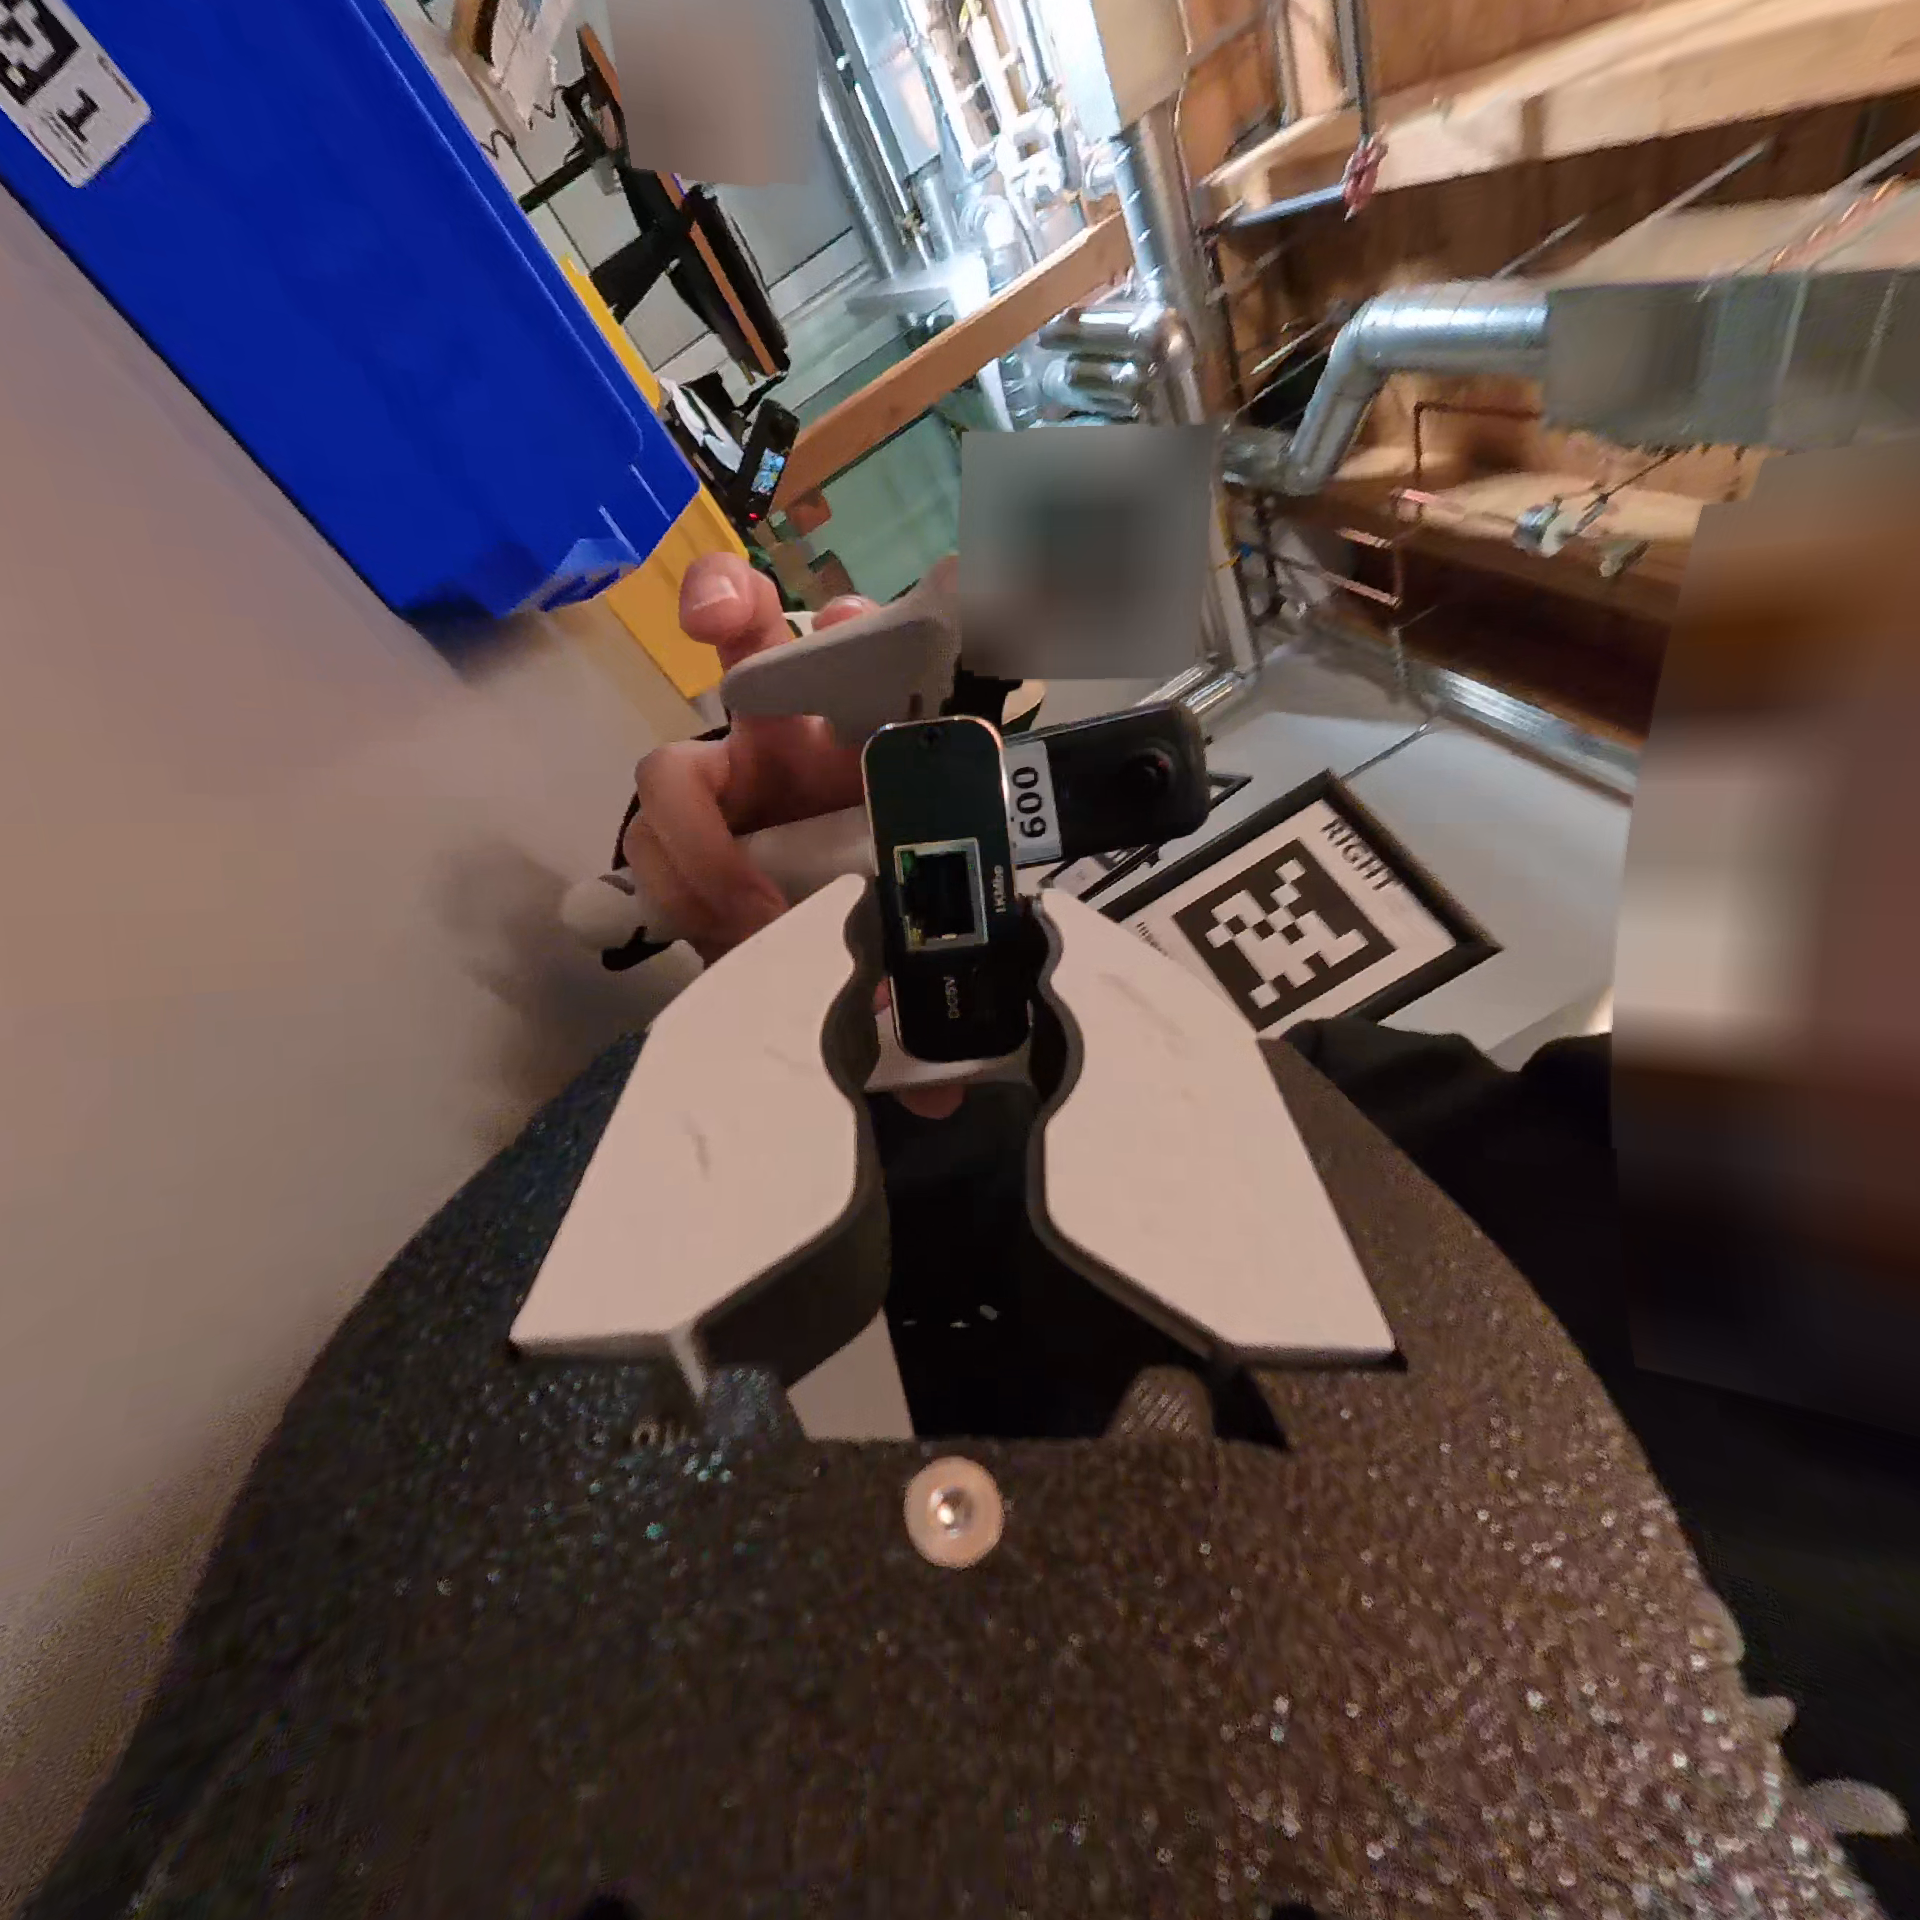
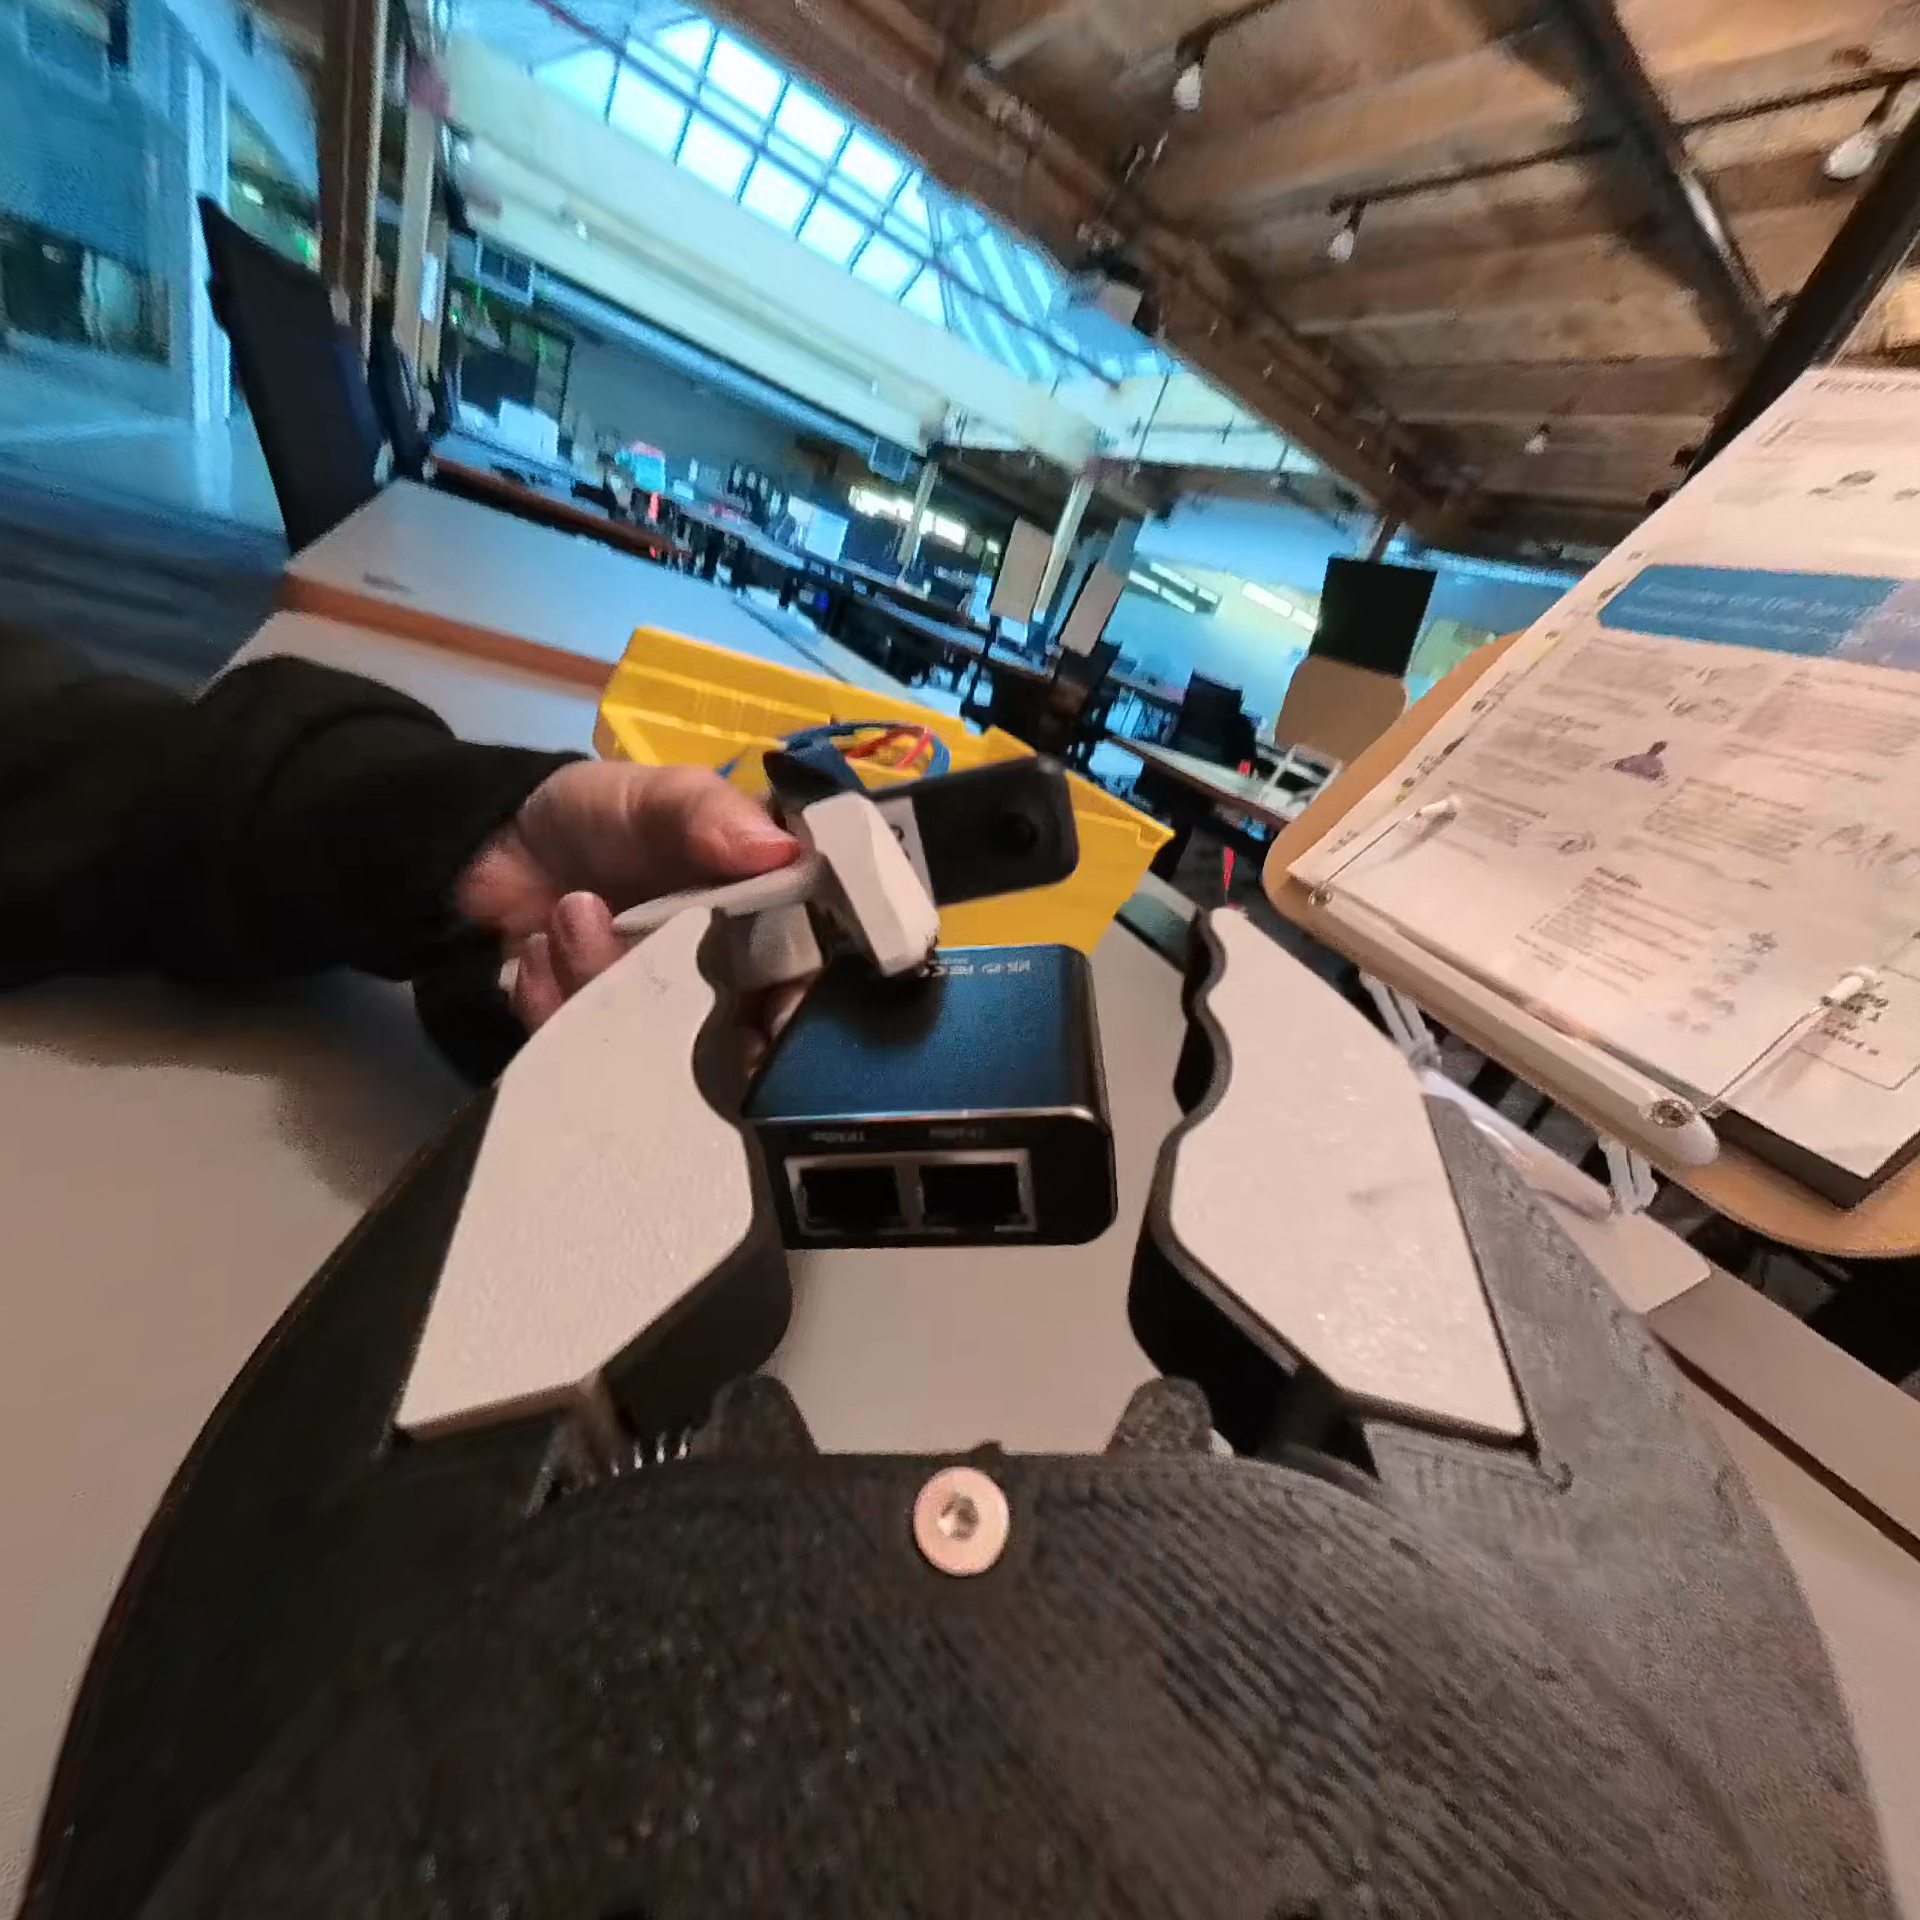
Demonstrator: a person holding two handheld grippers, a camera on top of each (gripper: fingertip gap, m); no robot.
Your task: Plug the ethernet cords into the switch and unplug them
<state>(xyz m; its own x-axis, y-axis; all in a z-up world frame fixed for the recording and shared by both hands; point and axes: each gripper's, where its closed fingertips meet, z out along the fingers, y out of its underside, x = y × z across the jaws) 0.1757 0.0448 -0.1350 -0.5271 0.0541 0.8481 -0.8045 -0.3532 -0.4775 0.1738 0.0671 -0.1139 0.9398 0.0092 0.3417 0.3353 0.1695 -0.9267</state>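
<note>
The switch (image 1: 940, 894) is a small black box. My left gripper (image 1: 951, 920) is shut on it and holds it up, with one empty port facing the left wrist camera. In the right wrist view the switch (image 2: 935, 1081) shows two empty ports side by side. It sits between the fingers of my right gripper (image 2: 951, 935), which is open with a gap on each side. The left gripper's fingers (image 2: 862, 883) pinch the switch's far end. The right gripper's finger (image 1: 831, 665) shows beyond the switch in the left wrist view. No cord is plugged in.
A yellow bin (image 2: 717, 696) with blue and orange wires (image 2: 883, 743) stands behind the switch. A blue bin (image 1: 312, 260) is at the left. A tilted stand with a printed sheet (image 2: 1662, 831) is at the right. A framed marker card (image 1: 1299, 914) lies on the table (image 2: 156, 1195).
</note>
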